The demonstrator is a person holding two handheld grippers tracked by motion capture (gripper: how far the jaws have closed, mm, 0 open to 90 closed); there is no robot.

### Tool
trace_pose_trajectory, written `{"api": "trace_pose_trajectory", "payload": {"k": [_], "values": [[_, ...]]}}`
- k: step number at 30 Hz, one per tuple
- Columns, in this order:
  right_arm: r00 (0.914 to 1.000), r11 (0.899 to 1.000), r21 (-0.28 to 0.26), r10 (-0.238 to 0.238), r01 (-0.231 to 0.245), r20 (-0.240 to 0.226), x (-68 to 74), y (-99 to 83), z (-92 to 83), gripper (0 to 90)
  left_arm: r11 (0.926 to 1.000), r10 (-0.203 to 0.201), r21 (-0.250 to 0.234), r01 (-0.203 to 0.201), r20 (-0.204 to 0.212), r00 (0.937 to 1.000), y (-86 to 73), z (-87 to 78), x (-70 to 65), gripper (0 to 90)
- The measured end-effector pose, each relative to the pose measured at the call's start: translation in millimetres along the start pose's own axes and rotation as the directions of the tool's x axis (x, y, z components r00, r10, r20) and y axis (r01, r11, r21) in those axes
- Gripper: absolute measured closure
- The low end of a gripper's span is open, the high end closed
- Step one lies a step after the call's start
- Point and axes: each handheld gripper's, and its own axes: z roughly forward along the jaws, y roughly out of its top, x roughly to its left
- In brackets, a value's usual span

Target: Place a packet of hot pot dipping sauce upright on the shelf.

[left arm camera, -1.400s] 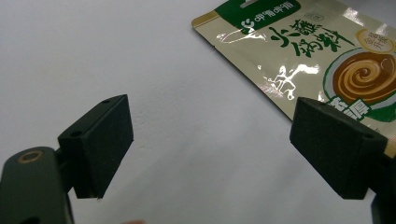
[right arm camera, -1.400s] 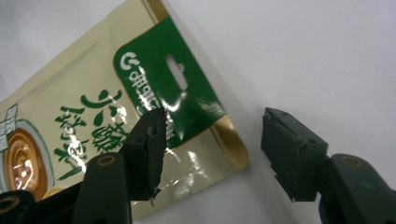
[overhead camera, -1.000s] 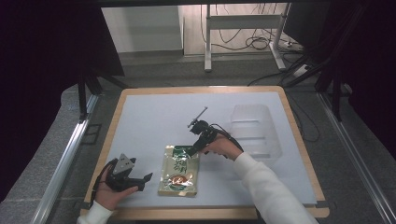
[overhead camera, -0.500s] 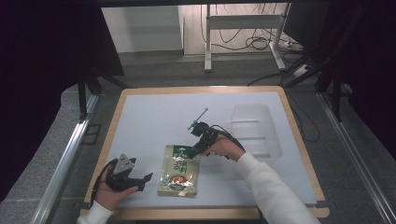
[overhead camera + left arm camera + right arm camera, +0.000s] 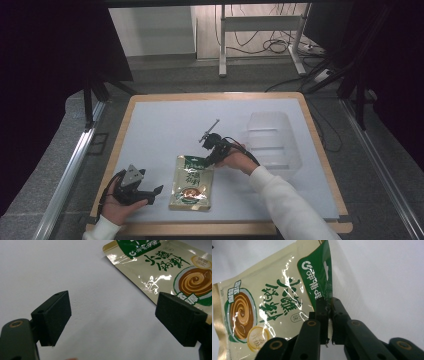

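Note:
A cream and green food pouch [image 5: 191,182] lies flat on the white table mat [image 5: 165,130], printed with a brown swirl. My right gripper [image 5: 206,161] has just been closing and is now shut on the pouch's green top edge [image 5: 322,285], which stands pinched between the two black jaws in the right gripper view. My left gripper [image 5: 152,192] rests near the mat's front left corner, just left of the pouch's lower end. Its jaws stand wide open with bare mat between them, and the pouch [image 5: 172,272] lies beyond the right jaw.
A clear plastic container [image 5: 272,137] sits on the mat to the right of my right hand. The wooden table rim [image 5: 220,229] frames the mat. Metal rails [image 5: 65,175] run along both sides, and a table frame with cables stands behind.
The right gripper's jaws have come together on the pouch's top edge. Both hands have hardly shifted, and the pouch lies where it was.

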Motion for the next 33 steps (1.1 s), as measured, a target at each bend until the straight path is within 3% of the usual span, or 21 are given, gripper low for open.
{"api": "trace_pose_trajectory", "payload": {"k": [16,23,33], "values": [[0.9999,1.000,-0.010,-0.016,0.016,0.000,5.2,3.2,-12.0,89.1,1.0000,0.002,0.000,-0.002,-0.004,1.0000,0.0,-0.9,0.9,13.4],[0.9994,0.998,-0.046,-0.034,0.033,-0.007,14.6,8.1,-31.3,89.2,1.0000,-0.005,-0.006,0.005,-0.004,1.0000,-0.1,-0.9,0.8,13.4],[0.9942,0.989,-0.102,-0.108,0.107,-0.001,37.4,14.9,-65.8,89.3,1.0000,-0.003,-0.003,0.003,-0.005,1.0000,-0.1,-1.0,1.6,13.4]]}}
